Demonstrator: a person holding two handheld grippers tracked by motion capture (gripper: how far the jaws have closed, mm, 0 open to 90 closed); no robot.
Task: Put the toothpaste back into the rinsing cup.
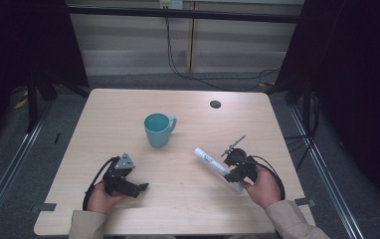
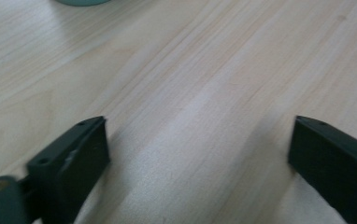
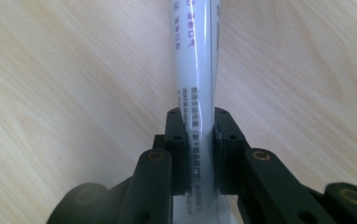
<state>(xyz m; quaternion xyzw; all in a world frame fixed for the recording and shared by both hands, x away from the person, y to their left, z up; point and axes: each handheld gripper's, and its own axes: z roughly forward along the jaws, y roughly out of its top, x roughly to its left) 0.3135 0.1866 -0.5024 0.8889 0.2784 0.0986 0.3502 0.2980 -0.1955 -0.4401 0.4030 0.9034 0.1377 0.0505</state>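
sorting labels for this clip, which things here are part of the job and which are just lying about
In the job:
white tube, clamped in the right gripper
teal mug, probably

Lying about:
left gripper, open over bare table
black grommet

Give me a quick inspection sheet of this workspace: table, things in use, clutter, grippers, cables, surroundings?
Surface: pale wooden table, with a small dark round hole near the far edge.
Job's things: white tube with print, clamped near its tail end; teal mug standing upright mid-table.
Clutter: nothing seen.
Grippers: right gripper shut on the tube; left gripper open over bare wood.
Cables: a black cable loops from each gripper; more trail on the floor behind.
Surroundings: dark curtains, grey floor, metal rails.
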